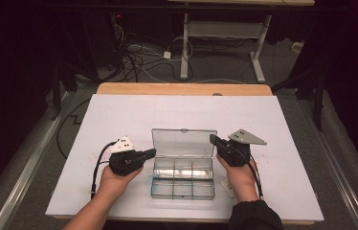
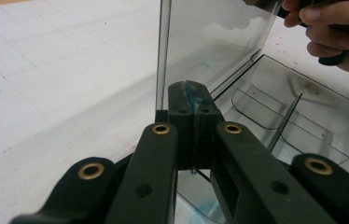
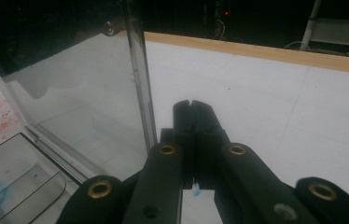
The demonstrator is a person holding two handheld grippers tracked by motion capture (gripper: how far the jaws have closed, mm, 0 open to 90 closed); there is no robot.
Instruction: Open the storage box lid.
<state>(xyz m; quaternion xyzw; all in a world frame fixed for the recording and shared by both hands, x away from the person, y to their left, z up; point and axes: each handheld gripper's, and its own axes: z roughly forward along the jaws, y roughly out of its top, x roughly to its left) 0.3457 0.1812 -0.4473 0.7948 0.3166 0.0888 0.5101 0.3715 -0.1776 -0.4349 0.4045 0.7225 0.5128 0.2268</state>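
A dark room with a cable-strewn floor (image 1: pixel 143 62) and the white legs of another table (image 1: pixel 225 43) lies beyond a wooden table (image 1: pixel 184 89) covered by a white sheet (image 1: pixel 119 120) that reaches almost to all four of its edges. Toward the left side of the sheet, nearer the front edge than the back, the left gripper (image 1: pixel 149 153) is held in the person's left hand (image 1: pixel 115 179), its black jaws pressed together with nothing between them; in the left gripper view those closed tips (image 2: pixel 191 100) sit right at the left edge of the raised lid (image 2: pixel 210 42). In the middle of the sheet, close to the front edge, stands a clear plastic compartment box (image 1: pixel 183 178), its base split by dividers into small cells and its transparent lid (image 1: pixel 183 142) standing up from the back of the base. Just beside the lid's right edge is the right gripper (image 1: pixel 214 140), held in the right hand (image 1: pixel 238 175) with a dark sleeve (image 1: pixel 253 215) behind it; its jaws are also together and hold nothing, and in the right gripper view the closed tips (image 3: pixel 192 116) lie next to the lid's upright edge (image 3: pixel 140 79), whether touching it I cannot tell. Faint red specks (image 3: pixel 2 123) mark the sheet near the box
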